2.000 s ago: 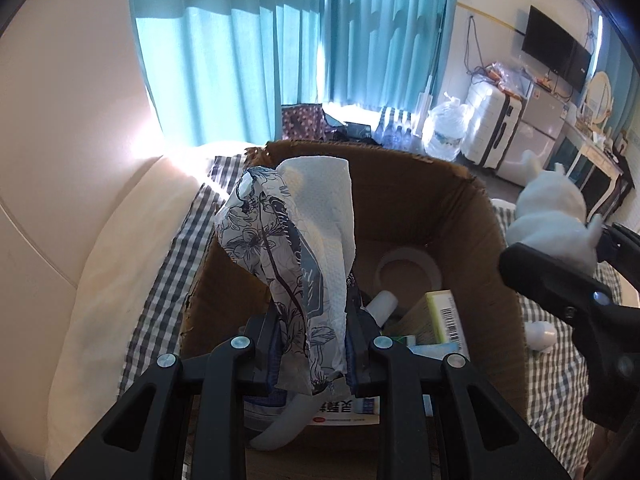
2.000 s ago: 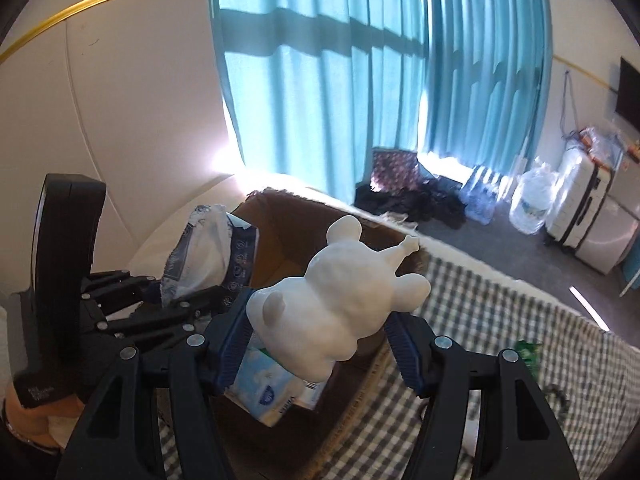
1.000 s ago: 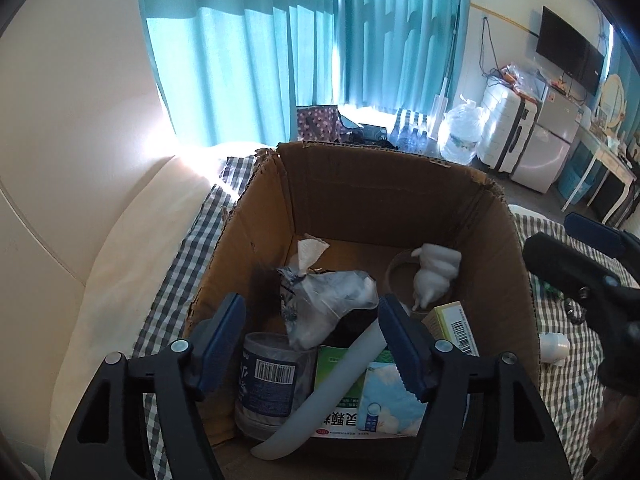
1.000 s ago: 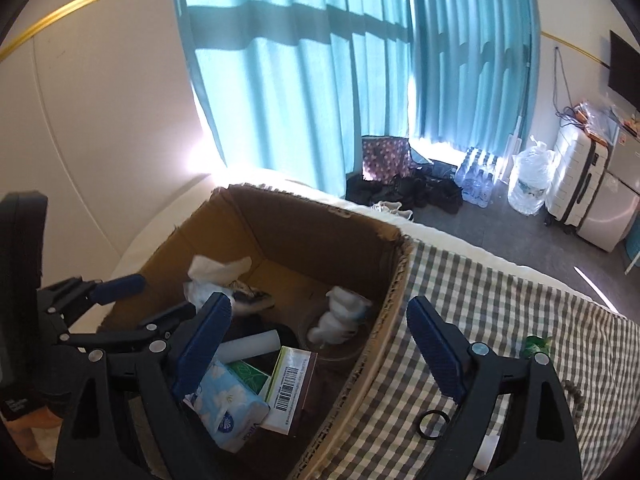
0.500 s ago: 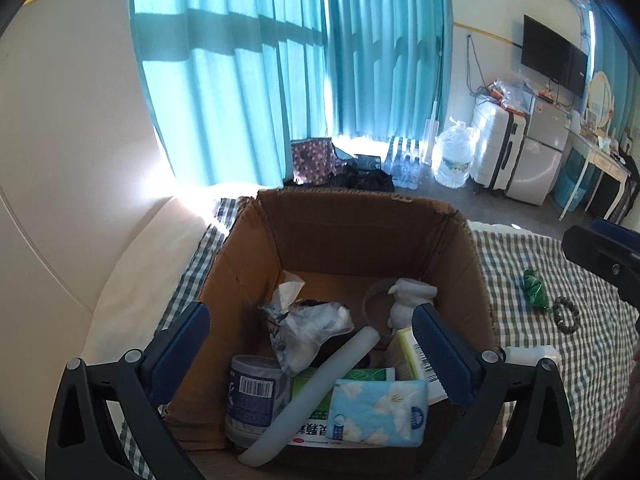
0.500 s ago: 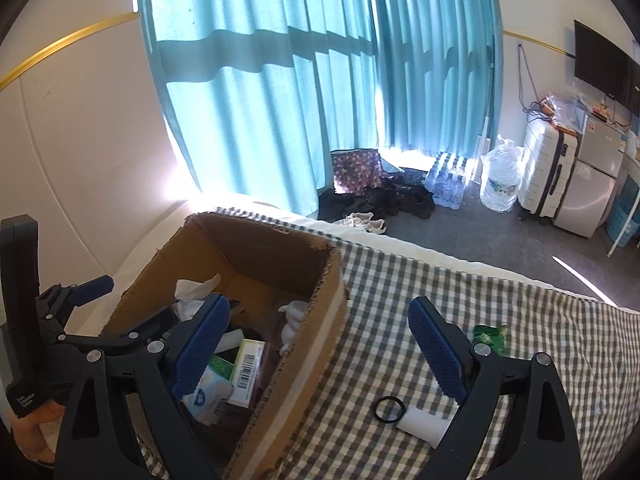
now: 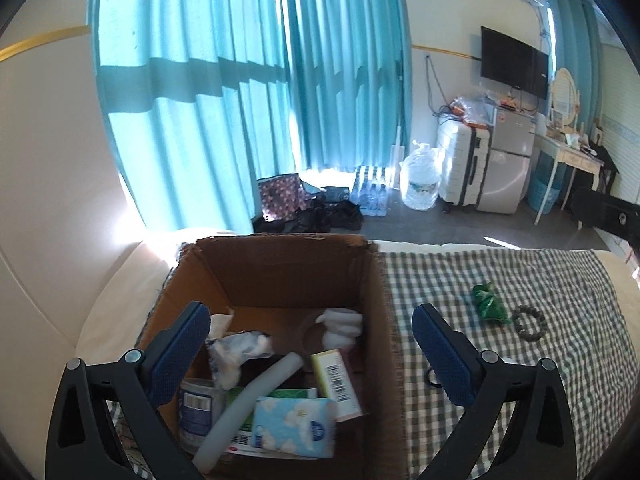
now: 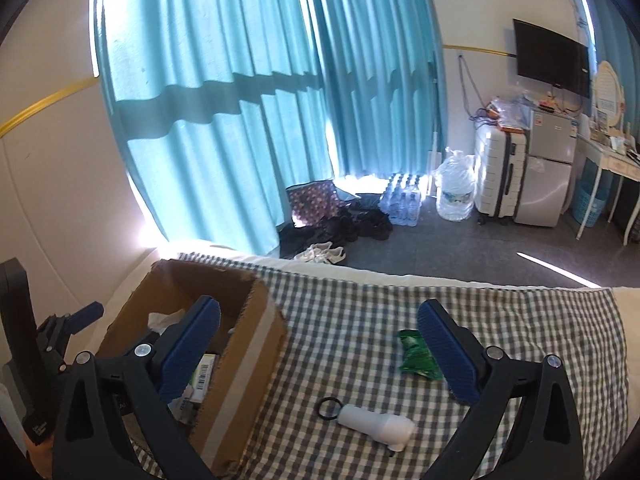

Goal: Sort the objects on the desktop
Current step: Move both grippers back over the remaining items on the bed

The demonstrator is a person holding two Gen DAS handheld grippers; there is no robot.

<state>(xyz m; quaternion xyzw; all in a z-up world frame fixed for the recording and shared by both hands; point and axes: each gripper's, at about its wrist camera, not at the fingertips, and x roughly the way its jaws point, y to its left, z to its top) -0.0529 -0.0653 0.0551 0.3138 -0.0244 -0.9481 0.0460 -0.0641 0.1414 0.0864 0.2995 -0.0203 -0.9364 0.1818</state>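
Left wrist view: left tongs [image 7: 310,344] spread wide, nothing between the blue pads, hanging over an open cardboard box [image 7: 372,280] on a checked cloth [image 7: 560,280] covering a bed. Inside the box, packed close: a pale blue tissue pack [image 7: 294,426] printed with white flowers at the near side, a long white tube [image 7: 252,400] lying slantwise across it, a round tub [image 7: 196,404] with a barcode at the near left, a crumpled wad of tissue in clear wrap [image 7: 236,350] behind that, a small yellow-green carton [image 7: 336,376] with a barcode leaning toward the right wall, a white plush toy [image 7: 340,324] tipped against the far right corner. Out on the cloth to the right of the box, well apart from it: a green packet [image 7: 488,304] and just beside it a dark bead bracelet [image 7: 530,322].

Right wrist view: right tongs [image 8: 320,346] opening, nearly at full spread, empty between the pads. Same box [image 8: 256,364] at lower left, a bit of white tissue and the barcoded carton [image 8: 204,376] showing over the rim. On the cloth [image 8: 360,308] between the pads: a white bottle [image 8: 376,426] lying on its side, a black ring [image 8: 329,404] touching its near end. Green packet [image 8: 416,354] by the right pad, partly hidden behind it. Left tongs [image 8: 80,314] visible at the far left edge, beside the box.
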